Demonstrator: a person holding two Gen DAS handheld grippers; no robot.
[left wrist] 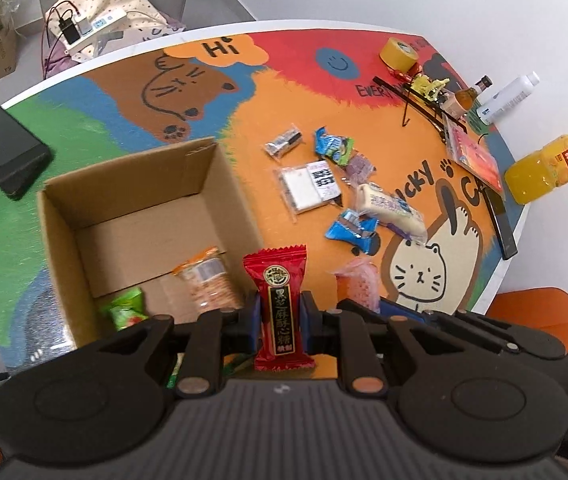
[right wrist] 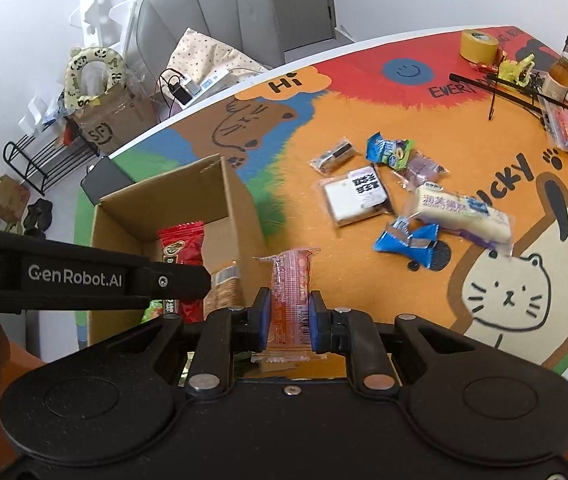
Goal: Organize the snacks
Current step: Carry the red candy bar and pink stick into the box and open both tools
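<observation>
- Above the near edge of the cardboard box (left wrist: 132, 216), the left tool (left wrist: 280, 320) clenches a red candy packet (left wrist: 278, 304) upright.
- Just right of the box, the right tool (right wrist: 288, 316) clenches a pink wrapped snack (right wrist: 289, 300).
- Inside the box lie an orange cracker pack (left wrist: 208, 280) and a green packet (left wrist: 126, 308).
- More snacks, among them a white bread roll (right wrist: 459, 216), lie scattered on the tabletop (left wrist: 284, 92).

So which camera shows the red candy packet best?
The left wrist view: the red candy packet faces the camera, label readable, in the left claw. In the right view, the strap hides its middle.
</observation>
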